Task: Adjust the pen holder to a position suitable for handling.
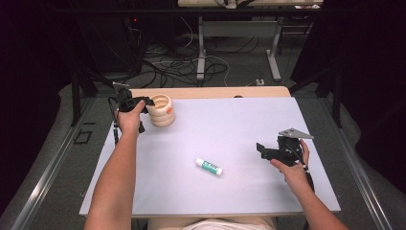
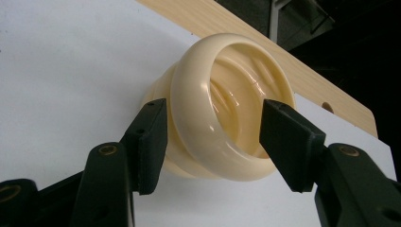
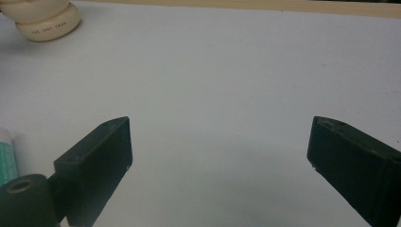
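Left gripper (image 2: pixel 213 137) fingers straddle top ring (image 2: pixel 222 104) wall; contact unclear.

The person's left forearm stretched forward and ended in the left hand (image 1: pixel 129 120), which held the left gripper (image 1: pixel 148 102) pointing ahead and a little inward. Its jaws stood partly closed, one pad outside and one inside a rim, neither plainly pressing. The right forearm came in at an angle; the right hand (image 1: pixel 293 167) held the right gripper (image 1: pixel 260 148) level, pointing leftward, jaws spread wide with nothing between them.
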The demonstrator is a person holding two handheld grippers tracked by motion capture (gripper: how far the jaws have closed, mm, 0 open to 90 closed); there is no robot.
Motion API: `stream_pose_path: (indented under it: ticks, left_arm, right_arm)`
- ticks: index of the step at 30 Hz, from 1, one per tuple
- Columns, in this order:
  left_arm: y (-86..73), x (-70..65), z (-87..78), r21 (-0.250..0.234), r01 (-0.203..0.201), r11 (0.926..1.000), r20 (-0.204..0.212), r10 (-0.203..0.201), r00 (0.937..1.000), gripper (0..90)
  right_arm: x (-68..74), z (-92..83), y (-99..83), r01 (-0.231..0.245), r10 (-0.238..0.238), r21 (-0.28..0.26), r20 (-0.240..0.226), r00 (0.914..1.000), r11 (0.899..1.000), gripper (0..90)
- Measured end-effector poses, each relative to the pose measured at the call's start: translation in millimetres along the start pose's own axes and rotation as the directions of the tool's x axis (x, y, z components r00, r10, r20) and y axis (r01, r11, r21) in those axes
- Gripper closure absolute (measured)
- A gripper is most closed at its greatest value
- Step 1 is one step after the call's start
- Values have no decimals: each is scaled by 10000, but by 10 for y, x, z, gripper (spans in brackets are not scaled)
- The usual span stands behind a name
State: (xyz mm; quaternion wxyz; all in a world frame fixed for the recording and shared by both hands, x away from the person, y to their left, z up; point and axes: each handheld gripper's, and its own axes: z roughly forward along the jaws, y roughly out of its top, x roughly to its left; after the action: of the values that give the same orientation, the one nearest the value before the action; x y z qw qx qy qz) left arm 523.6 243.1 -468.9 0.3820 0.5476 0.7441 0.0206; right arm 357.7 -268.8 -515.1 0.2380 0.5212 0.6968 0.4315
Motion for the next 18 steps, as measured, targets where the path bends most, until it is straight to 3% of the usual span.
stream_pose_path:
  ticks: [8, 14, 18]
  left_arm:
    - [-9, 25, 43, 157, 374, 9992, 106, -376, 9992, 486]
    - [-4, 45, 88, -14, 653, 9979, 184, -653, 9977, 491]
    - [-10, 63, 140, 203, 735, 9971, 118, -737, 9972, 490]
  right_arm:
    - [5, 0, -1, -28, 28, 9, -46, 10000, 10000, 69]
    - [10, 0, 0, 3, -2, 68, -76, 10000, 10000, 69]
    - [7, 0, 0, -22, 22, 31, -83, 10000, 10000, 69]
